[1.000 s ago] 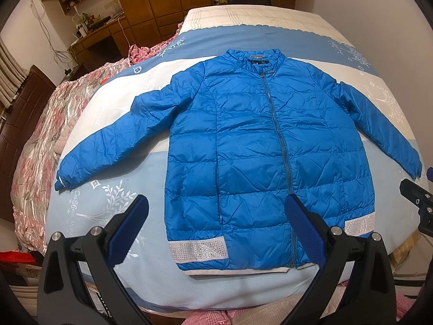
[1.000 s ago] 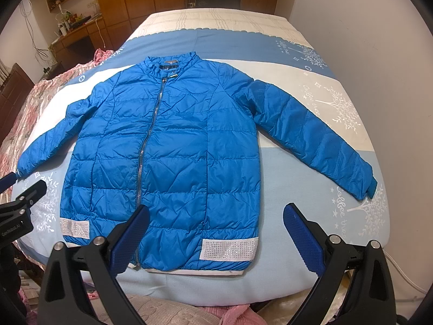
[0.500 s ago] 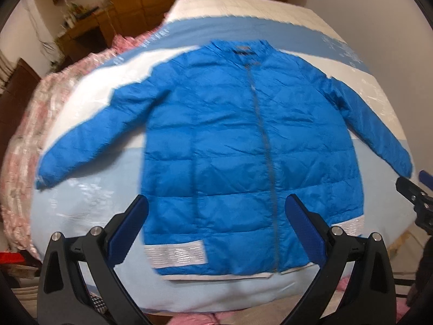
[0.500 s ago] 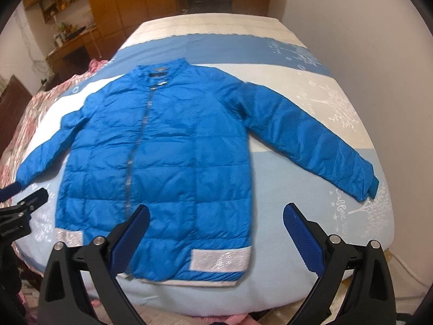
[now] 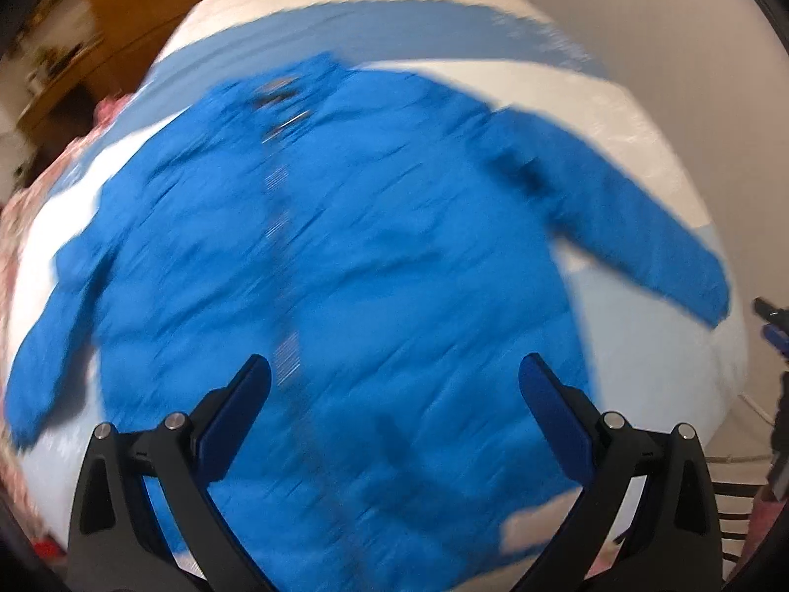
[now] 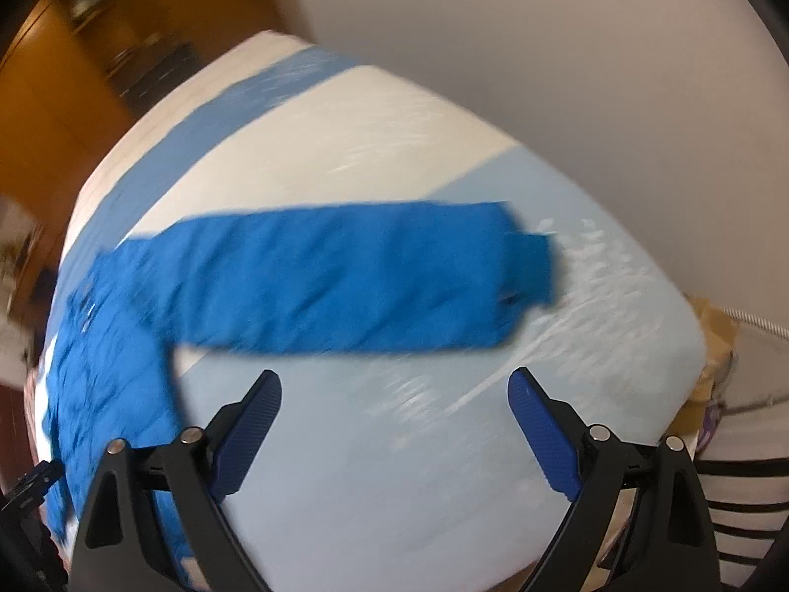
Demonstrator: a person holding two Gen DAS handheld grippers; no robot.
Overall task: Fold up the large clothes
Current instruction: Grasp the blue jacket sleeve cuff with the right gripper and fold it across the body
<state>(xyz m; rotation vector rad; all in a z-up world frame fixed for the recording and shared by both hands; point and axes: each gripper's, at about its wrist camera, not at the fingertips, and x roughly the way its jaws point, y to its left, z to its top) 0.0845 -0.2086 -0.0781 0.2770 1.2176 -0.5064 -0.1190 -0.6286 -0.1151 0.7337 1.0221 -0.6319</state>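
A bright blue quilted jacket (image 5: 375, 266) lies flat and zipped on the bed, sleeves spread out. Both views are motion-blurred. My left gripper (image 5: 394, 385) is open and empty, above the jacket's lower front. My right gripper (image 6: 394, 394) is open and empty, over the bedsheet just short of the jacket's right sleeve (image 6: 345, 276), whose cuff (image 6: 532, 266) points right. The right gripper's tip also shows at the right edge of the left wrist view (image 5: 774, 325).
The bed (image 6: 444, 468) has a sheet in white, pale blue and mid blue bands. A wooden wardrobe (image 6: 64, 113) stands behind it, a plain wall (image 6: 567, 49) along its right side. A pink floral quilt (image 5: 19, 207) lies at the left. Cardboard (image 6: 715, 345) sits by the bed corner.
Both grippers have swung quickly to the right and closer to the bed. The right wrist view went from the whole jacket to just its right sleeve. The jacket has not moved.
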